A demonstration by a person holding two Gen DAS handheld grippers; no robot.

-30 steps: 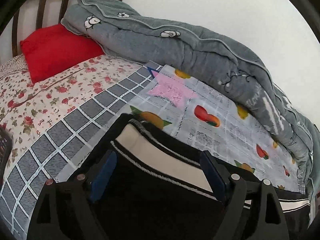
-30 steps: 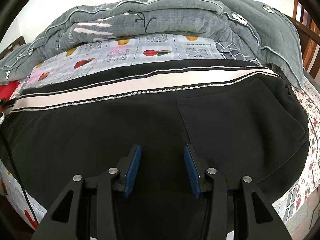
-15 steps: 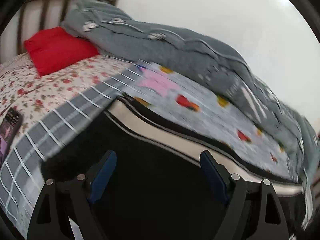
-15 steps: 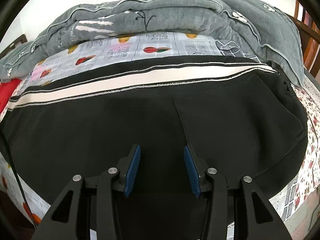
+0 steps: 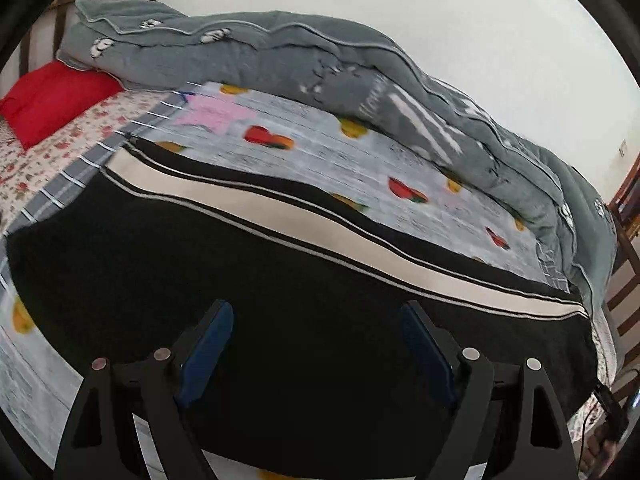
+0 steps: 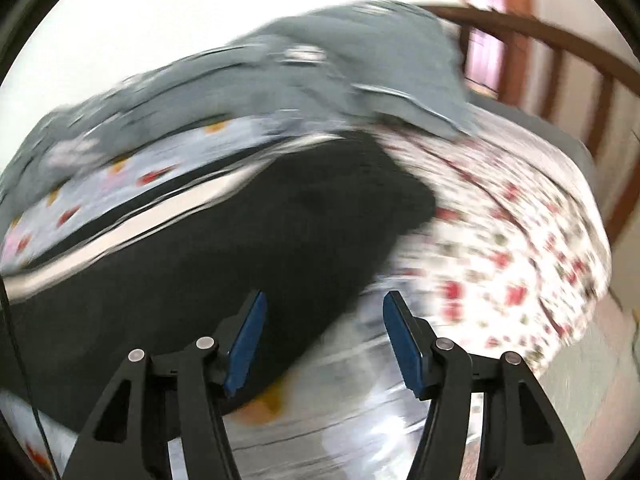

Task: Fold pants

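Note:
Black pants (image 5: pixel 200 264) with a cream side stripe (image 5: pixel 304 220) lie flat across the bed, folded lengthwise. My left gripper (image 5: pixel 316 344) hangs above the black cloth with its blue pads wide apart and nothing between them. In the blurred right wrist view the pants (image 6: pixel 224 248) fill the left half, their end reaching toward the flowered sheet. My right gripper (image 6: pixel 324 336) hovers over that end's near edge, its jaws opening, with no cloth pinched between the pads.
A rolled grey quilt (image 5: pixel 360 80) runs along the wall behind the pants. A red pillow (image 5: pixel 52 96) lies at the headboard. A fruit-print mat (image 5: pixel 320 160) covers the flowered sheet (image 6: pixel 500 240). A wooden footboard rail (image 6: pixel 540 52) stands at the right. A cable (image 5: pixel 600 396) hangs off the bed edge.
Both grippers have swept to the right along the pants. The left now sees most of the stripe. The right has swung toward the pants' right end and its pads stand wider apart.

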